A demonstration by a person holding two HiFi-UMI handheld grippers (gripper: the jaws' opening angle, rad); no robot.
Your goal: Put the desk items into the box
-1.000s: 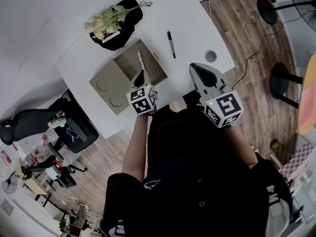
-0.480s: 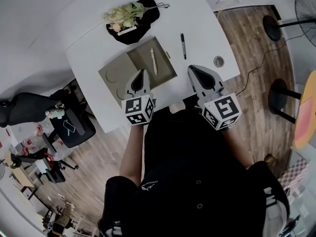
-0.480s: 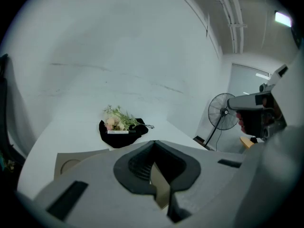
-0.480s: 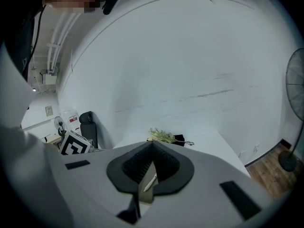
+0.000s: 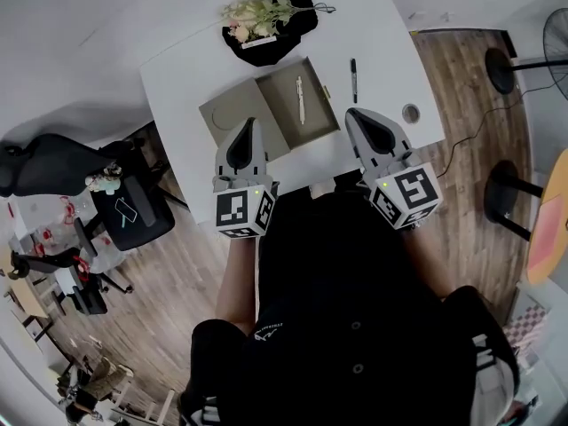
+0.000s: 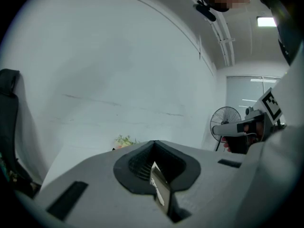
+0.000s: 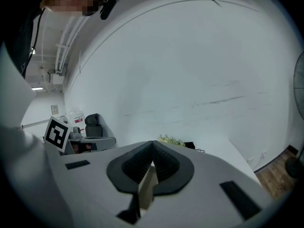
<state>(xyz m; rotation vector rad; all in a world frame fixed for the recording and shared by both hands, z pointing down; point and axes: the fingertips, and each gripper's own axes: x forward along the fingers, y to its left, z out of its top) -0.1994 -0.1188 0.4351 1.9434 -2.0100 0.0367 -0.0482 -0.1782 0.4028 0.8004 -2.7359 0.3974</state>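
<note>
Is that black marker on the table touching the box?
Apart. The head view shows a strip of bare white table between the black marker and the box.

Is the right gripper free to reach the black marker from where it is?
Probably yes. The black marker lies alone on the desk, ahead of the right gripper, nothing between them. Its jaws are shut, so they must open first.
</note>
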